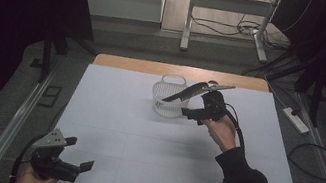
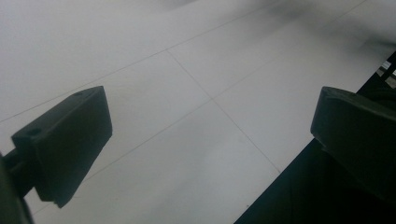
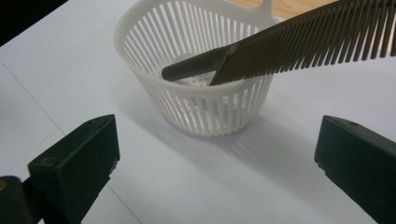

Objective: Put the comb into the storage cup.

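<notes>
A white slotted plastic basket point(image 1: 161, 102) point(image 3: 205, 112) stands on the white table cover, toward the far middle. A dark comb point(image 1: 195, 90) point(image 3: 303, 46) leans in it, handle end down inside and toothed end sticking out over the rim to the right. My right gripper point(image 1: 198, 103) point(image 3: 217, 149) is just in front and to the right of the basket, open, with nothing between its jaws. It is apart from both comb and basket. My left gripper point(image 1: 79, 153) point(image 2: 210, 126) hovers open over the table's near left corner, holding nothing.
The white cover point(image 1: 132, 137) spans the table, with a strip of wood point(image 1: 155, 67) bare at the far edge. The table's front edge point(image 2: 280, 182) runs just under the left gripper. On the floor lie a power strip point(image 1: 295, 120) and cables point(image 1: 316, 161); metal frame legs point(image 1: 188, 25) stand behind.
</notes>
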Demonstrator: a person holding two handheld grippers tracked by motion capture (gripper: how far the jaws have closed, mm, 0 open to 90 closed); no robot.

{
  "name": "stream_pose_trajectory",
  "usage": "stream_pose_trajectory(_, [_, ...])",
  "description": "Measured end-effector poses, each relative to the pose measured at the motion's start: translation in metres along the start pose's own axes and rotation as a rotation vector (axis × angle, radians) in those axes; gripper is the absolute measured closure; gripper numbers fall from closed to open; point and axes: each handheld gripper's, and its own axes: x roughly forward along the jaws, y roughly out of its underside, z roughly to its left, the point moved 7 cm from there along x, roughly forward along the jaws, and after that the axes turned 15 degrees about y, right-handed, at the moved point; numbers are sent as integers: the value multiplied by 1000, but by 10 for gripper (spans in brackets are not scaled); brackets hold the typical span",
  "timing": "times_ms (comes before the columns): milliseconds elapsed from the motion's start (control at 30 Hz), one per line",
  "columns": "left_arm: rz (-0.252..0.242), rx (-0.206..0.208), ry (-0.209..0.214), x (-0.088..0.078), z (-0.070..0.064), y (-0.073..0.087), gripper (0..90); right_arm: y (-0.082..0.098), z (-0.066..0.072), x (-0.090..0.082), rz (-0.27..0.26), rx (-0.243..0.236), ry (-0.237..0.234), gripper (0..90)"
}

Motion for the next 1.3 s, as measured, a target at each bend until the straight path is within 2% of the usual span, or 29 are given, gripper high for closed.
stream_pose_trajectory(467, [-3,1,5,0,0,0,0,7,0,-15,-18,-29,-10,0])
stream_pose_trajectory(600, [-3,2,4,-1,0,0,0,9,3,-20,-23,-41,-17,0])
stream_pose_trajectory(733, [-3,4,4,-1,0,1,0,11,8,-24,-34,-54,-46,0])
stream_pose_trajectory(833, [-4,3,5,-1,0,1,0,13,11,-27,-44,-73,-44,0])
stream_pose_trajectory(1100, [-4,5,5,-1,0,1,0,23,18,-32,-28,-98,-55,0])
stream_pose_trajectory(1300, [-4,5,4,-1,0,1,0,29,21,-39,-31,-135,-45,0])
